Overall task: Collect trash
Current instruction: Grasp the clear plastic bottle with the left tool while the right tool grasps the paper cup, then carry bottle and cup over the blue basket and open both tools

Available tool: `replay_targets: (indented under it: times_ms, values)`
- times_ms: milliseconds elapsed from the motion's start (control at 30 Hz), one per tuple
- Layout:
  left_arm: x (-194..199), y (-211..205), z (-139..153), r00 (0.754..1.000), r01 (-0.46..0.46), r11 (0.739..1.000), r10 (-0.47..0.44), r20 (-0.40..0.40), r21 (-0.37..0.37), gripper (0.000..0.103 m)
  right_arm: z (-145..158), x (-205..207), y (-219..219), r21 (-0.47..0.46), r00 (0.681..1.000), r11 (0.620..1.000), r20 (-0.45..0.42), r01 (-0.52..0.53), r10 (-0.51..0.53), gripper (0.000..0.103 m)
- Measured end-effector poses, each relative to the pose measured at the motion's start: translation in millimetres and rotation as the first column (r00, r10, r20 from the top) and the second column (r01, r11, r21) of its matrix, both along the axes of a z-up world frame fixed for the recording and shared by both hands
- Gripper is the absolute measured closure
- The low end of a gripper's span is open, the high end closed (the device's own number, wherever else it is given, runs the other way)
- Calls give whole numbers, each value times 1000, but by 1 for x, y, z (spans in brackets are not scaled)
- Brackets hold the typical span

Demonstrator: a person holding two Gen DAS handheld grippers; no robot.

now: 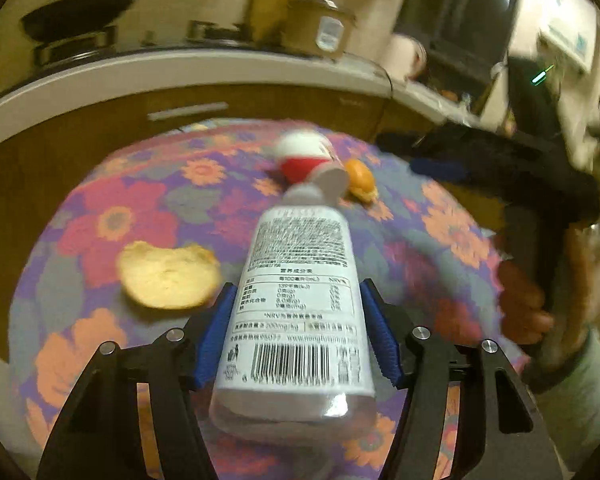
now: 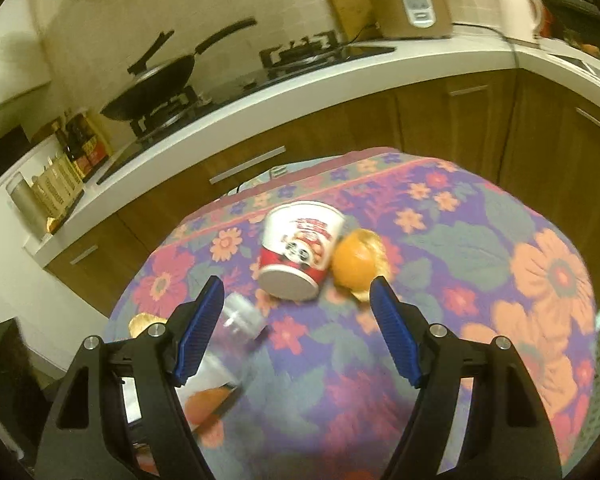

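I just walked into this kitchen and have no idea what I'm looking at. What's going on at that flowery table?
A person is clearing rubbish off the flowered tablecloth with a hand-held tool in each hand. The left tool has a clear plastic bottle between its blue pads, which sit against its sides. The right tool is open and empty, aimed toward a tipped-over red and white cup with orange peel touching it. A bitten piece of bread lies nearby.

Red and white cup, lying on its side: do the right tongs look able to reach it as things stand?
Probably yes. The right tongs stand open and empty, aimed at the cup, with only bare floral cloth between; the orange peel sits beside it.
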State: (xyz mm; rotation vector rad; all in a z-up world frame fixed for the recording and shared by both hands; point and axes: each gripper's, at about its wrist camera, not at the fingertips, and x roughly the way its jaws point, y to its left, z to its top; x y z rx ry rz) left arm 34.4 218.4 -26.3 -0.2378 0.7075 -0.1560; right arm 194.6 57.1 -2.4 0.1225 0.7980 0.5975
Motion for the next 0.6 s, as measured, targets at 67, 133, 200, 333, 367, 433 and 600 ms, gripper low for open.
replay_targets:
  times_ms: [67,133,200,333,367,433,600]
  values:
    - [-6,15,7,999,-22,999,23,32,-33,44,-4,14,18,-12,1000,1000,-18,-15,15,32]
    - [-11,24,15,997,-44,998,46,59,-44,44,-8,25,32,-29,999,999,-31,-28,27,32]
    - [-12,35,19,995,-54,996,60,82,-66,44,-15,36,48,-54,998,998,-51,-38,35,32]
    - [-10,48,20,992,-73,993,82,91,-94,44,-28,55,64,-82,995,997,-97,-15,7,32]
    - [-10,50,19,992,-75,992,85,92,-103,44,-31,56,66,-90,995,996,-97,-13,5,32]
    - [-9,54,19,992,-74,990,86,95,-124,44,-36,59,73,-119,995,993,-98,-14,2,33]
    - [-7,60,17,991,-74,988,88,101,-138,44,-40,57,79,-149,997,989,-80,-11,-1,37]
